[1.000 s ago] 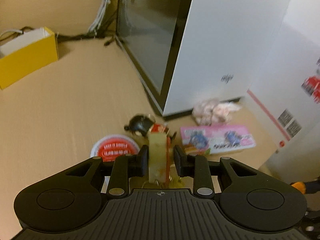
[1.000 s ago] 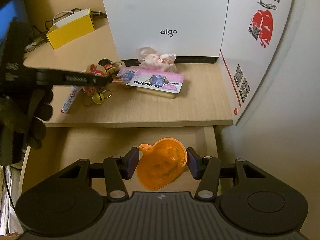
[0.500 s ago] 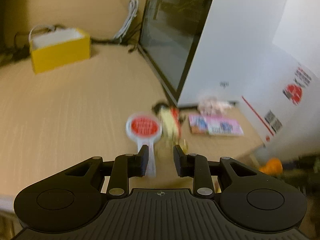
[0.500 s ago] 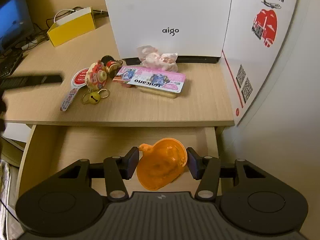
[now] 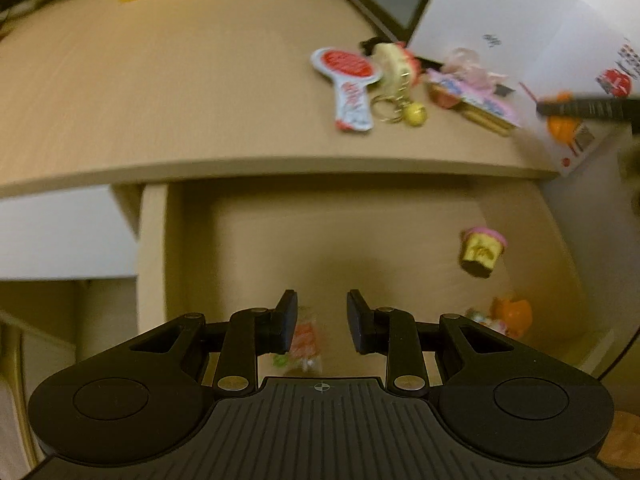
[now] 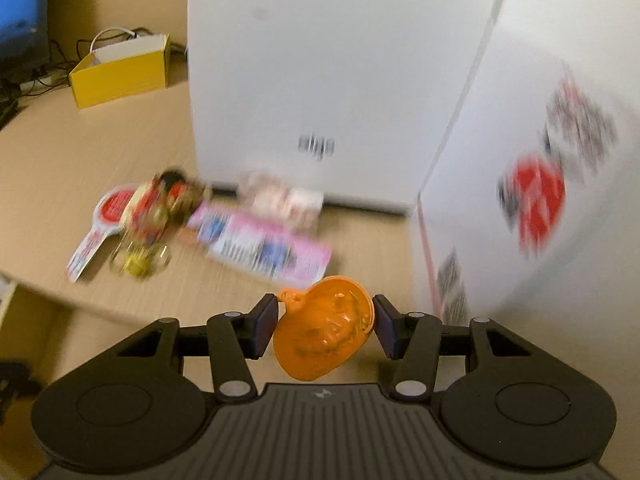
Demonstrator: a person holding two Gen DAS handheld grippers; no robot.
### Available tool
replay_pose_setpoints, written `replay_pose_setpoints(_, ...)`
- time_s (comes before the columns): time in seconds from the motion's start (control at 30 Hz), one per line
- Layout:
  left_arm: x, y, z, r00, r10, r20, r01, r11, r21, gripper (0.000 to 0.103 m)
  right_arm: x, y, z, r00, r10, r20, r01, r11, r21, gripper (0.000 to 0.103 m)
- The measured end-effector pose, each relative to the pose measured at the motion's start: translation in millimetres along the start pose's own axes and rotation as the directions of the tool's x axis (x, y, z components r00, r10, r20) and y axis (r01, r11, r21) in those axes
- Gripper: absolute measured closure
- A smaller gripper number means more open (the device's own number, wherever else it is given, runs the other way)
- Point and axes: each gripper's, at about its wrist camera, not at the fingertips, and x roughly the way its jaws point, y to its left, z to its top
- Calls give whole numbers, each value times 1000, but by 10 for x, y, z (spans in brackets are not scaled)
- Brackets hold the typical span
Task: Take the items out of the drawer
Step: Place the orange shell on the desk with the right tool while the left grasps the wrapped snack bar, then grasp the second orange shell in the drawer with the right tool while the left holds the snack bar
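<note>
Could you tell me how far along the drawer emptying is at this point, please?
Done: a keychain, a paddle-shaped tag and a pink packet lie on the desk. In hand: the right gripper holds an orange piece over the desk edge. Left: a small tub and other small items in the drawer; the left gripper is empty above it.

A paddle [image 5: 350, 80], keyring [image 5: 396, 92] and card pack [image 5: 476, 98] lay on the bench [image 5: 160, 80]; below, the open drawer [image 5: 360, 232] held a small tub [image 5: 482, 252] at right.
</note>
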Motion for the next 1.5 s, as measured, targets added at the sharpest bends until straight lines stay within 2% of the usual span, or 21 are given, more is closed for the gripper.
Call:
replay_pose_setpoints(0.1, -11, 78, -32, 1000, 12, -17, -12, 1000, -22, 73, 142, -36, 217, 997, -18, 70, 18, 1000, 2, 52)
replay_pose_setpoints(0.13, -10, 104, -45, 1000, 14, -23, -14, 999, -29, 73, 182, -48, 265, 996, -25, 86, 24, 1000, 6, 49)
replay_pose_setpoints(0.17, -11, 125, -57, 999, 15, -29, -16, 999, -33, 73, 224, -51, 303, 995, -44, 89, 44, 999, 5, 40)
replay_pose_setpoints(0.2, -8, 141, -67, 999, 16, -33, -17, 999, -36, 73, 250, -45, 325, 994, -64, 92, 64, 998, -2, 36)
replay_pose_setpoints(0.3, 1, 172, -102, 999, 18, -46, -19, 999, -35, 73, 225, -44, 303, 994, -46, 97, 45, 999, 9, 32)
replay_pose_setpoints(0.4, 37, 162, -108, 998, 15, -66, -16, 1000, -15, 73, 172, -46, 214, 997, 18, 73, -22, 999, 48, 30)
replay_pose_setpoints(0.6, 101, 78, -104, 995, 4, -100, 0, 999, 34, 73, 86, 14, -47, 996, 84, 21, -85, 994, 65, 29)
replay_pose_setpoints(0.83, 145, -24, -113, 992, -9, -124, 18, 998, 67, 73, -64, 70, -367, 991, 124, 41, -128, 985, 114, 24)
replay_pose_setpoints(0.93, 153, -50, -117, 992, -11, -129, 21, 997, 75, 73, -71, 76, -473, 993, 107, 50, -111, 988, 103, 24)
replay_pose_setpoints(1.27, 189, -58, -132, 987, 21, -160, -5, 995, 99, 73, 1, 109, -566, 987, 152, -47, -147, 984, 99, 24)
replay_pose_setpoints(1.5, 319, -17, -175, 964, 59, -259, -29, 992, 121, 73, 59, 160, -670, 968, 216, -126, -201, 972, 121, 24)
